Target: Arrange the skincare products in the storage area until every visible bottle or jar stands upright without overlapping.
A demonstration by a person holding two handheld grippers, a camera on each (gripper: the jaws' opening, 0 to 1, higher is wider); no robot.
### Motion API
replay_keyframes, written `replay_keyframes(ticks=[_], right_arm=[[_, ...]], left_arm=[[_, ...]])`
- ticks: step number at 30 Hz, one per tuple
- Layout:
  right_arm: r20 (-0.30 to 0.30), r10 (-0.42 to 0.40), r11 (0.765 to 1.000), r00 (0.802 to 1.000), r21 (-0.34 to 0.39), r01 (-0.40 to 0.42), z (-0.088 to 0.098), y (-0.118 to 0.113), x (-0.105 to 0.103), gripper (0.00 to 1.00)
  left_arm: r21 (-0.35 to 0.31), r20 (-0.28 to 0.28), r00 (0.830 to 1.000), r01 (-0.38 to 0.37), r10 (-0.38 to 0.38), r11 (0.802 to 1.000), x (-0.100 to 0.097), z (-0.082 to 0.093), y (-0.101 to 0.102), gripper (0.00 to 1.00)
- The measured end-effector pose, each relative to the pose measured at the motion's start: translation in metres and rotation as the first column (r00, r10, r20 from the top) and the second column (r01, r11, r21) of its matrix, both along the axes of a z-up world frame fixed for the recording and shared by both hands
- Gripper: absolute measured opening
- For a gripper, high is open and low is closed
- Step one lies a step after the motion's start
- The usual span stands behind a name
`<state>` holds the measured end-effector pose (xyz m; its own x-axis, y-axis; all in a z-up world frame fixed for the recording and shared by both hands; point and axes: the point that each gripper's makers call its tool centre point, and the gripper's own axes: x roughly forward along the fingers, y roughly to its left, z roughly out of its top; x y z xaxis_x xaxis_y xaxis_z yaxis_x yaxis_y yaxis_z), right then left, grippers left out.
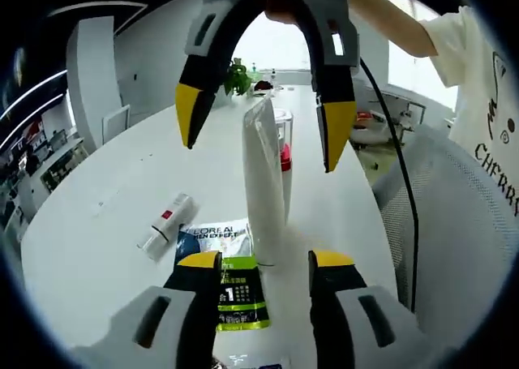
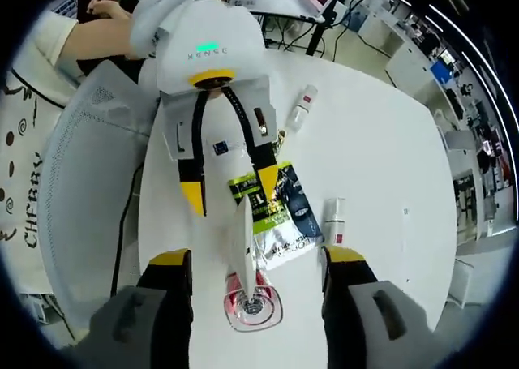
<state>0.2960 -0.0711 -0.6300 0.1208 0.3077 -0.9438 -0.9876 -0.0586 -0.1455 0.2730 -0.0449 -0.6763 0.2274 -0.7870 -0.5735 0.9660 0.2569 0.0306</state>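
A tall white tube point(image 1: 263, 182) stands upright on the white table point(image 1: 122, 174), with a clear bottle with a red part point(image 1: 284, 154) close behind it. My left gripper point(image 1: 266, 259) is open, jaws wide on either side of the tube's base without touching it. My right gripper point(image 1: 259, 154) faces it from the far side, also open around the tube's top. In the right gripper view the tube point(image 2: 240, 231) is seen edge-on. The clear bottle point(image 2: 253, 304) stands between my right gripper's point(image 2: 258, 259) jaws. A small white bottle point(image 1: 166, 223) lies on its side.
A L'Oreal sachet point(image 1: 219, 276) lies flat by the tube. Another small white bottle point(image 2: 302, 105) lies farther off, beyond the left gripper point(image 2: 233, 200). A grey mesh chair point(image 1: 454, 215) stands at the table's edge, and a person in a white T-shirt point(image 1: 478, 101) is beside it.
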Motion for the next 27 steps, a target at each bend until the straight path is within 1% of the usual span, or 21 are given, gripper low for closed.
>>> replay_keyframes(ticks=[2,4,8,11,13,16,18,23,27], right_arm=[[-0.001,-0.007,1.0,1.0,0.004,0.007,0.0,-0.001,0.0,0.72],[0.005,-0.016,1.0,1.0,0.01,0.016,0.001,-0.003,0.001,0.74],[-0.002,-0.03,0.999,1.0,0.018,0.03,0.001,-0.005,-0.001,0.83],[0.001,-0.029,0.999,1.0,0.021,0.029,0.002,-0.007,-0.004,0.86],[0.007,-0.045,0.998,0.999,0.033,0.045,0.003,-0.007,-0.003,0.9],[0.007,-0.06,0.997,0.998,0.047,0.059,0.005,-0.008,-0.003,0.95],[0.009,-0.061,0.997,0.998,0.055,0.061,0.007,-0.008,-0.003,0.99],[0.024,-0.075,0.995,0.997,0.065,0.074,0.01,-0.01,-0.004,1.0],[0.034,-0.104,0.991,0.994,0.086,0.101,0.013,-0.013,-0.003,1.0]], left_arm=[[0.008,0.011,1.0,-0.011,0.011,1.0,0.0,0.001,0.002,0.43],[0.018,0.01,1.0,-0.026,0.025,1.0,0.001,0.002,0.006,0.46],[0.031,0.023,0.999,-0.044,0.043,0.999,0.002,0.005,0.013,0.55],[0.031,0.027,0.998,-0.058,0.057,0.998,0.002,0.008,0.018,0.6],[0.034,0.031,0.997,-0.076,0.075,0.997,0.007,0.008,0.024,0.64],[0.047,0.041,0.995,-0.091,0.089,0.995,0.001,0.011,0.027,0.7],[0.058,0.038,0.994,-0.108,0.106,0.992,0.002,0.011,0.032,0.72],[0.058,0.044,0.991,-0.126,0.123,0.99,-0.005,0.017,0.037,0.79],[0.091,0.057,0.992,-0.114,0.11,0.989,-0.01,0.016,0.046,0.85]])
